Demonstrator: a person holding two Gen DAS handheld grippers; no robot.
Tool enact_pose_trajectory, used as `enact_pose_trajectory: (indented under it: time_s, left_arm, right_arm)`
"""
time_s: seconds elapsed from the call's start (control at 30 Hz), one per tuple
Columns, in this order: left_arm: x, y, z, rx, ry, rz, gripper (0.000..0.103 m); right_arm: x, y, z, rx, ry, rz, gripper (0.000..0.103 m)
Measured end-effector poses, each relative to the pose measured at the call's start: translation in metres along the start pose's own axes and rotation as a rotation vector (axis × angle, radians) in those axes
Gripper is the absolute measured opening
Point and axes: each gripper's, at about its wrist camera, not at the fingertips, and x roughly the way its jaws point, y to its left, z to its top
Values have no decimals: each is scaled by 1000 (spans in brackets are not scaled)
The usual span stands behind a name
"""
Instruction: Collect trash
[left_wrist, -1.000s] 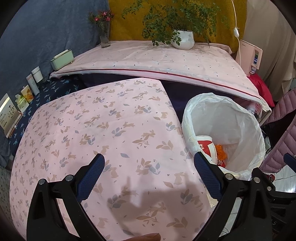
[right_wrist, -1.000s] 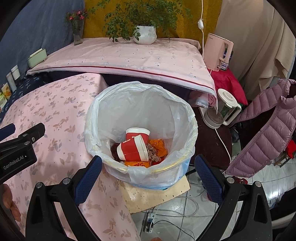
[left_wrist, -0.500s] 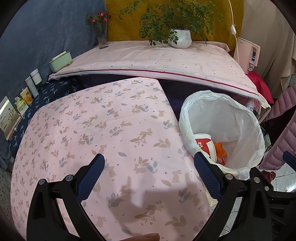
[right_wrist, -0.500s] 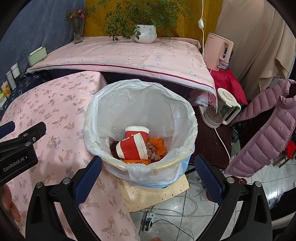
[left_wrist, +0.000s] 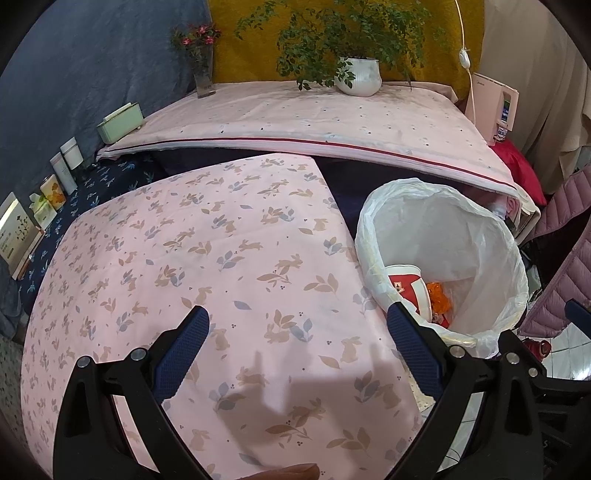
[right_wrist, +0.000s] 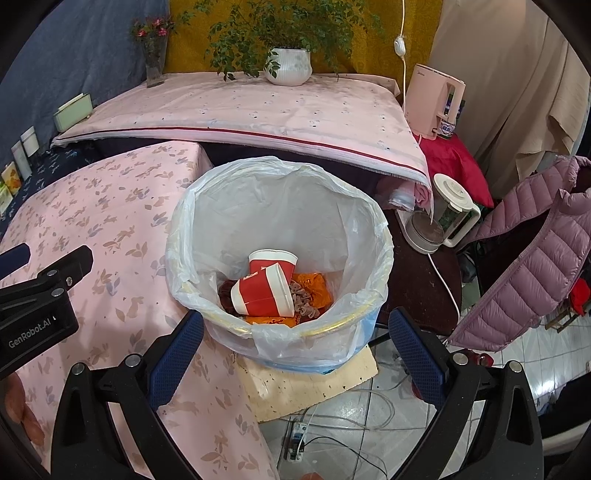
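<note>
Left gripper (left_wrist: 297, 332) hangs over the pink tablecloth (left_wrist: 192, 258), its blue-padded fingers (left_wrist: 183, 349) spread wide and holding nothing. Right gripper (right_wrist: 295, 338) hangs beside it, above the near rim of the trash bin (right_wrist: 369, 218), fingers equally wide apart and empty; the left gripper's black body shows at nine o'clock in the right wrist view. Standing just off the table's right edge, at three o'clock from the left gripper, the bin is lined with a white plastic bag (right_wrist: 295, 199). Inside lie two red and white paper cups (right_wrist: 264, 293), one tipped on its side against the other, with orange wrappers (right_wrist: 314, 286) beside them at three o'clock.
</note>
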Motion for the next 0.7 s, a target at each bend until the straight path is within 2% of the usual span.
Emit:
enact_pose_trajectory:
  time_s: [0.7]
  left_arm:
    - [0, -1, 0, 0, 2, -3, 93]
  right_arm:
    - [0, 0, 1, 1, 1, 3, 96]
